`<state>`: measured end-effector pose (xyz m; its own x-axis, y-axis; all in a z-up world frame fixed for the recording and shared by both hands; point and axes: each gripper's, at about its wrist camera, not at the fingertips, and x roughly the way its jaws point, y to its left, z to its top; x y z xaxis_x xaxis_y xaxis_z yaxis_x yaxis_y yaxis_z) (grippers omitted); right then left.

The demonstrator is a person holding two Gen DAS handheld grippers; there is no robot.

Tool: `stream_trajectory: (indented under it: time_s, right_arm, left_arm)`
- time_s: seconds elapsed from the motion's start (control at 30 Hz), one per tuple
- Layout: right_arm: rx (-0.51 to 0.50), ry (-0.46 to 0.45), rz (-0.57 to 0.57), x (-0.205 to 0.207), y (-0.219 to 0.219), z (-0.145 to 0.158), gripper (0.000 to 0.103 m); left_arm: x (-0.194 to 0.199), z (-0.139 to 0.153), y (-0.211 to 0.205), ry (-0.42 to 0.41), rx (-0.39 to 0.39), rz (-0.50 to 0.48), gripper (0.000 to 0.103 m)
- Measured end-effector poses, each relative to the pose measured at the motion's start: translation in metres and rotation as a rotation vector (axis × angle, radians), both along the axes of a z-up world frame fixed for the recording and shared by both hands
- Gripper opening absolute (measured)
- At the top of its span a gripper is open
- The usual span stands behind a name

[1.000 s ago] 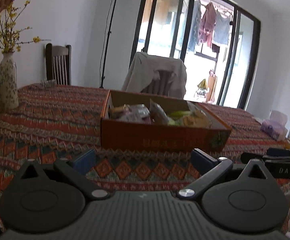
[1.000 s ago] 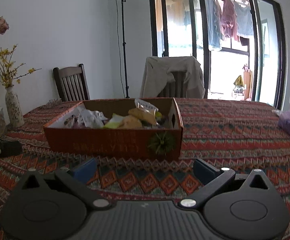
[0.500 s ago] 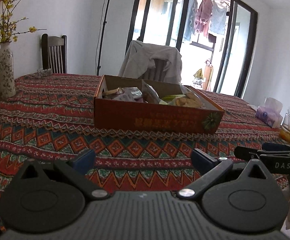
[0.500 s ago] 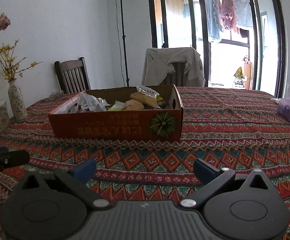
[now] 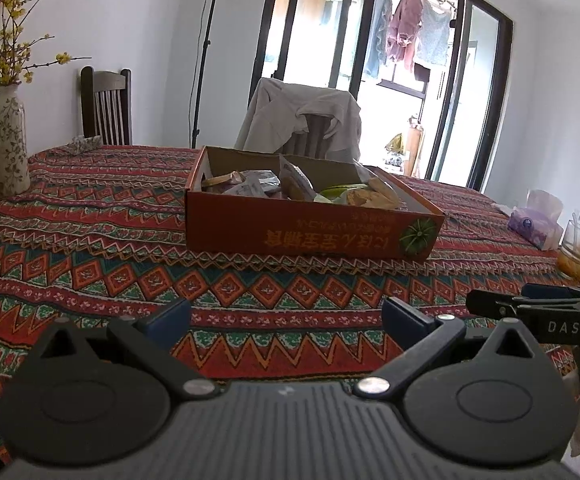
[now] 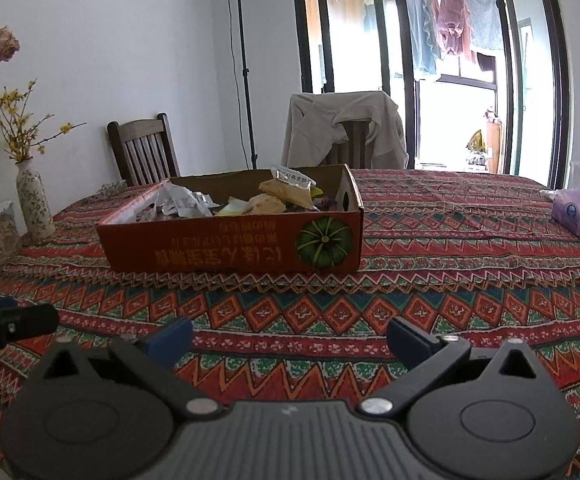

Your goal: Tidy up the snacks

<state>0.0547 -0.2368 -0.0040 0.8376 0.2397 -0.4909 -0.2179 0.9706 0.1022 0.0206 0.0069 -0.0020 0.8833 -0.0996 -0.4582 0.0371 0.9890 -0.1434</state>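
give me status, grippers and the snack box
Left gripper open, empty. Right gripper open, empty. Snack box on tablecloth ahead, full of packets, untouched. Nothing between grippers and box.

both grippers are black plastic: the left gripper (image 5: pixel 286 316) and right gripper (image 6: pixel 290 336) have blue-padded fingers (image 6: pixel 170 336), silver screws (image 6: pixel 374 404), ribbed grey bodies.

Both wrist views toward box (image 5: pixel 313 232)

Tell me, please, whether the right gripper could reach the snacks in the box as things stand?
Probably yes. The right gripper is open and faces the box, with only bare tablecloth between. The box is open on top, so the snacks are reachable over its front wall.
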Motion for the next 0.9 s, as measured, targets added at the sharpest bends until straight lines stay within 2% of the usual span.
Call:
stream_trajectory:
  time_s: [0.9]
  right_arm:
    - [0.001,0.012,-0.001,-0.0004,-0.0008,-0.0035,0.103]
  left_arm:
    - [0.0006,-0.0029,-0.0019,0.005,0.011,-0.01,0.103]
